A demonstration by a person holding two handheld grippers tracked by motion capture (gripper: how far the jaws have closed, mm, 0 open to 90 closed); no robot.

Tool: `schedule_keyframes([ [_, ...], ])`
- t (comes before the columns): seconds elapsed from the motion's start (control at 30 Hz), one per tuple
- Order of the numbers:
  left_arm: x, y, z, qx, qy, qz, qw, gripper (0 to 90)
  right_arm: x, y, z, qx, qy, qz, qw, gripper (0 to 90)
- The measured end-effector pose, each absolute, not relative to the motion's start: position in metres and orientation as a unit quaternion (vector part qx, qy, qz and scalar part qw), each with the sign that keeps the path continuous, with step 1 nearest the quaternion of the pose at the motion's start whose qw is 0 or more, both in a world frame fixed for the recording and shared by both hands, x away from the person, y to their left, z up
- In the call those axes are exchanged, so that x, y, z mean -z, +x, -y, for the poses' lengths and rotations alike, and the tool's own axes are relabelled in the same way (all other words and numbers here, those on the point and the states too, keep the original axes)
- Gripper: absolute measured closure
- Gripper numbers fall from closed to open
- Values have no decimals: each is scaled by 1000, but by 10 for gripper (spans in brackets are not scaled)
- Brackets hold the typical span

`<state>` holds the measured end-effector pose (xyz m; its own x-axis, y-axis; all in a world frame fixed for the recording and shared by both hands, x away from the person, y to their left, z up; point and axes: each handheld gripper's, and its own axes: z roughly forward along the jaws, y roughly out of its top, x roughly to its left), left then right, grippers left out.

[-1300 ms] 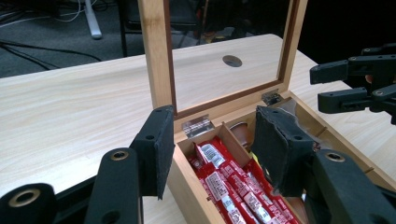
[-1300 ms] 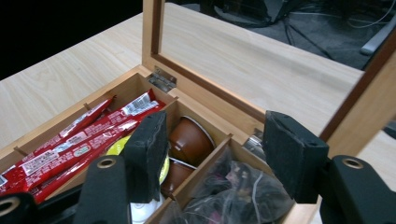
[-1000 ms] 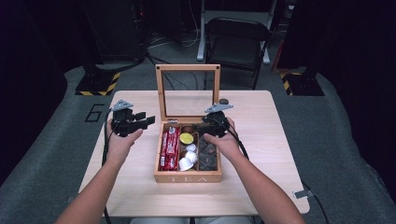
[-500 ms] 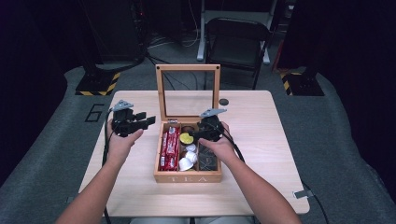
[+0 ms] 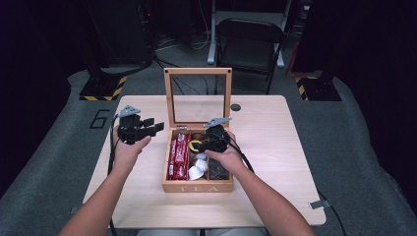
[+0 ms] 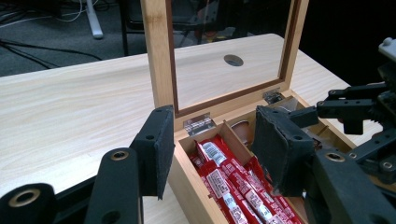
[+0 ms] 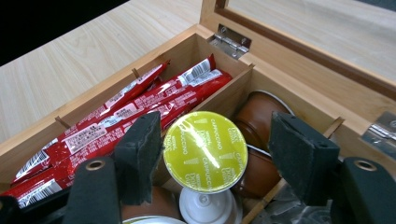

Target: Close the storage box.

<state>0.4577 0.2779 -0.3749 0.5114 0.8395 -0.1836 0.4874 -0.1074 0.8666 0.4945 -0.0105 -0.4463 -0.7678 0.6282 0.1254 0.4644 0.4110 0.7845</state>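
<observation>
Dark floor and a black chair lie behind the pale wooden desk, where a tea box stands with its glass lid upright. Inside the box, in the middle compartment beside the red sachets, a yellow-lidded capsule sits tilted on other capsules — directly between the jaws of the right claw, which is much the nearer. Its jaws have just been opening; the left pad looks to touch the rim, the right stands clear — released. The left claw hovers left of the box, parted, holding nothing.
</observation>
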Motion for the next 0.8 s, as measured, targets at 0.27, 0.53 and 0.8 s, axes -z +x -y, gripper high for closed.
schedule_keyframes([
  [0.27,375,457,-278,-180,720,-462,486,483,450,497,6,-428,330,-836,89,338],
  [0.53,375,457,-278,-182,717,-462,489,483,453,498,3,-422,330,-840,83,339],
  [0.8,374,457,-279,-182,718,-460,489,483,456,499,0,-425,334,-838,73,337],
])
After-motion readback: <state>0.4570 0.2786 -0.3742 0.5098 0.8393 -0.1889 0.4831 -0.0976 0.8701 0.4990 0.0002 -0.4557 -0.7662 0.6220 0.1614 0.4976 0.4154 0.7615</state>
